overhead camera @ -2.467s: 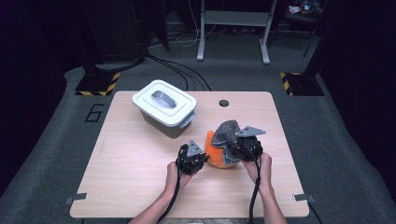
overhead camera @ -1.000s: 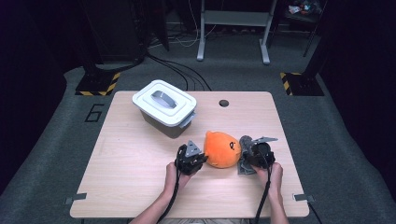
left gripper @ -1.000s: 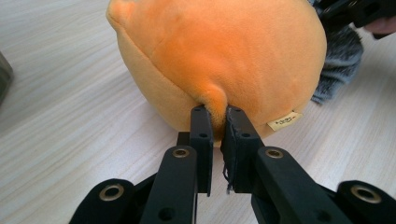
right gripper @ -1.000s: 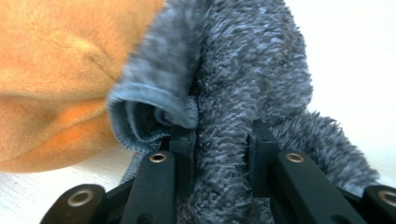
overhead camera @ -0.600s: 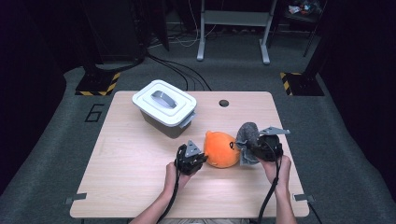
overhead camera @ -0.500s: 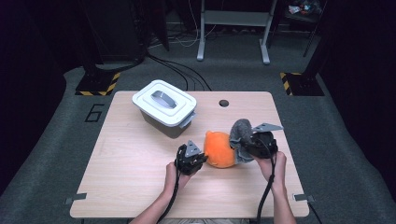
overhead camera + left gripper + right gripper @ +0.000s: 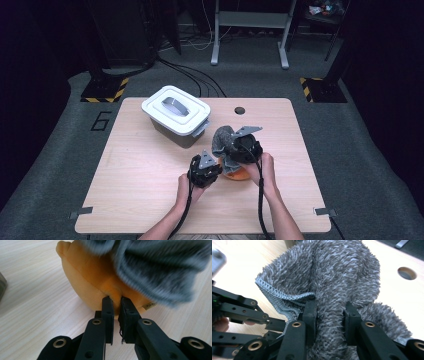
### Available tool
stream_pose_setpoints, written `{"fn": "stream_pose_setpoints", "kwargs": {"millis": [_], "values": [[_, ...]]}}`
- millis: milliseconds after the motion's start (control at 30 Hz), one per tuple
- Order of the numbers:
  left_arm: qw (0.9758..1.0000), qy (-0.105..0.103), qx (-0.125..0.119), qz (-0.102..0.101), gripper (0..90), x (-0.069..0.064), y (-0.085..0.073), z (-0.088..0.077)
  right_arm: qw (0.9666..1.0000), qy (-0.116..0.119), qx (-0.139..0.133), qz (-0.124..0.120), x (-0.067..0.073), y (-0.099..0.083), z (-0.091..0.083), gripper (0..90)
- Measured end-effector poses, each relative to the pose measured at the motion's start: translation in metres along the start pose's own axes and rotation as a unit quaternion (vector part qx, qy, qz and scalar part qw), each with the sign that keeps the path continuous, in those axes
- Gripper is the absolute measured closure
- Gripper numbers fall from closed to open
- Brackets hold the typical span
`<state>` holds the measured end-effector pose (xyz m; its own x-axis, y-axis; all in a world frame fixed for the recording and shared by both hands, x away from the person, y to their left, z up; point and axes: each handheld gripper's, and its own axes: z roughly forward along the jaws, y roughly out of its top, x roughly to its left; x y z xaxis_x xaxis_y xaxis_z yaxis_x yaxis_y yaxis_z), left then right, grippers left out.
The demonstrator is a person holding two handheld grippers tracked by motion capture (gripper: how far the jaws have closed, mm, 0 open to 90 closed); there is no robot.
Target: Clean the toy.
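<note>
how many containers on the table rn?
1: the white lidded box at the table's back left, apart from both grippers. Nothing else there looks like a container, though the grey cloth could hide something small.

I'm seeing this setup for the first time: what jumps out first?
The orange plush near the table's front middle, half covered by a grey towel. The left gripper pinches the plush's edge, and the right gripper clamps a bunch of towel above it. Behind them sits a white lidded box.
</note>
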<state>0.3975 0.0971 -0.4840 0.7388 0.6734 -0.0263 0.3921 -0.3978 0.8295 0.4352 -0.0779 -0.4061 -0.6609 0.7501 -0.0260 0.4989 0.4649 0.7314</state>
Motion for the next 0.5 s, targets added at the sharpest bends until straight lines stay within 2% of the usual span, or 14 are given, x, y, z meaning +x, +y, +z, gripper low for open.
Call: {"fn": "stream_pose_setpoints", "kwargs": {"millis": [67, 167, 267, 400, 433, 500], "values": [[1.0, -0.002, 0.0, -0.001, 82.7, 0.0, 0.0, 0.0, 1.0, -0.003, 0.008, -0.003, 0.001, -0.002, 0.006, 69.0], [1.0, -0.002, 0.001, -0.003, 82.9, 0.0, 0.0, 0.001, 0.9999, -0.014, 0.004, -0.006, 0.001, -0.006, 0.009, 69.3], [1.0, -0.001, 0.001, -0.001, 83.0, -0.001, 0.001, 0.001, 0.9996, -0.023, 0.006, -0.018, 0.002, -0.007, 0.007, 69.3], [1.0, -0.001, 0.001, -0.005, 83.1, -0.002, 0.0, 0.001, 0.9993, -0.033, 0.006, -0.015, 0.002, -0.01, 0.002, 69.4], [1.0, -0.002, 0.0, -0.006, 83.1, -0.002, 0.0, 0.001, 0.9991, -0.036, 0.003, -0.02, 0.0, -0.01, 0.002, 69.4], [1.0, -0.001, 0.001, -0.007, 83.1, -0.001, 0.0, 0.001, 0.9989, -0.044, 0.004, -0.014, -0.002, -0.012, -0.002, 69.4]]}}
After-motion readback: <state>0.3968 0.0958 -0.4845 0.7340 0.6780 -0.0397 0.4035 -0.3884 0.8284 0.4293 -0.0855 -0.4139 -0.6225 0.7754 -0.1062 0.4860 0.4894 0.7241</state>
